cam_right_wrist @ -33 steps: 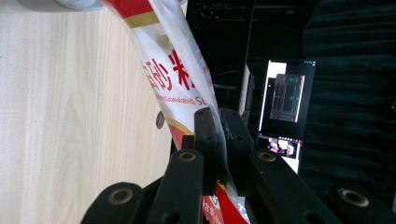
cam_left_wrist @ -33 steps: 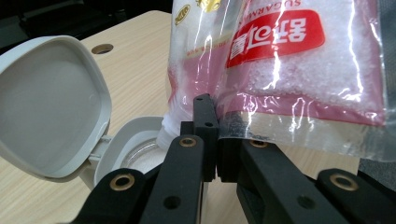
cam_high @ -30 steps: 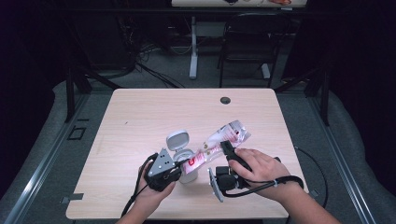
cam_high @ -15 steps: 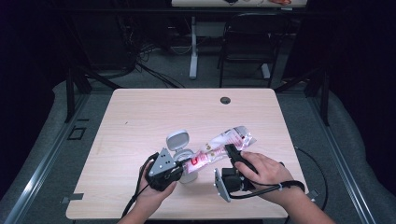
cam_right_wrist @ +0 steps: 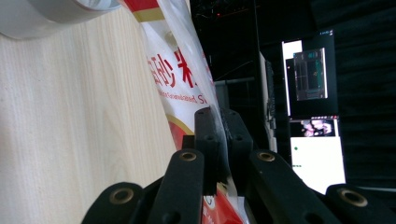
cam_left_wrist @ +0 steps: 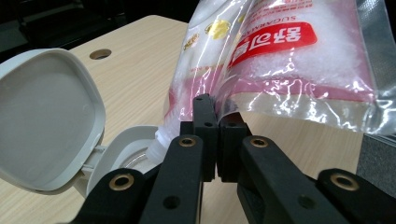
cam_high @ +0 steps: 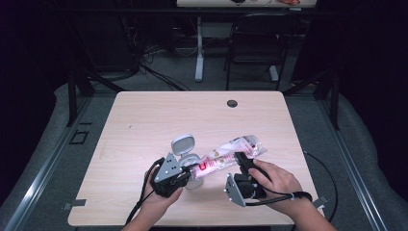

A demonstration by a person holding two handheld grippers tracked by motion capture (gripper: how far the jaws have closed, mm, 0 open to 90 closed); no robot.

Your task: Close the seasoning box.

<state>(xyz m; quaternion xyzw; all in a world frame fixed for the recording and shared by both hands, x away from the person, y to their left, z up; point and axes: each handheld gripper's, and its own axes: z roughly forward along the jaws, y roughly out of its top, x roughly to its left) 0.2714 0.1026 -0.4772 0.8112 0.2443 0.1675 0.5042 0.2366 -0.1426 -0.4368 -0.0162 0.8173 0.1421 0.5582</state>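
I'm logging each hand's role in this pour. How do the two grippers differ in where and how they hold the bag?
The left gripper pinches the sugar bag at its low end, beside the open grey container. The right gripper pinches farther up, toward the raised end. Both are shut on the plastic.

Table: I see a pale wood top with a round hole.
Floor: grey carpet, cables.
Furniture: black chair behind.
Light: dark room; lit screens.
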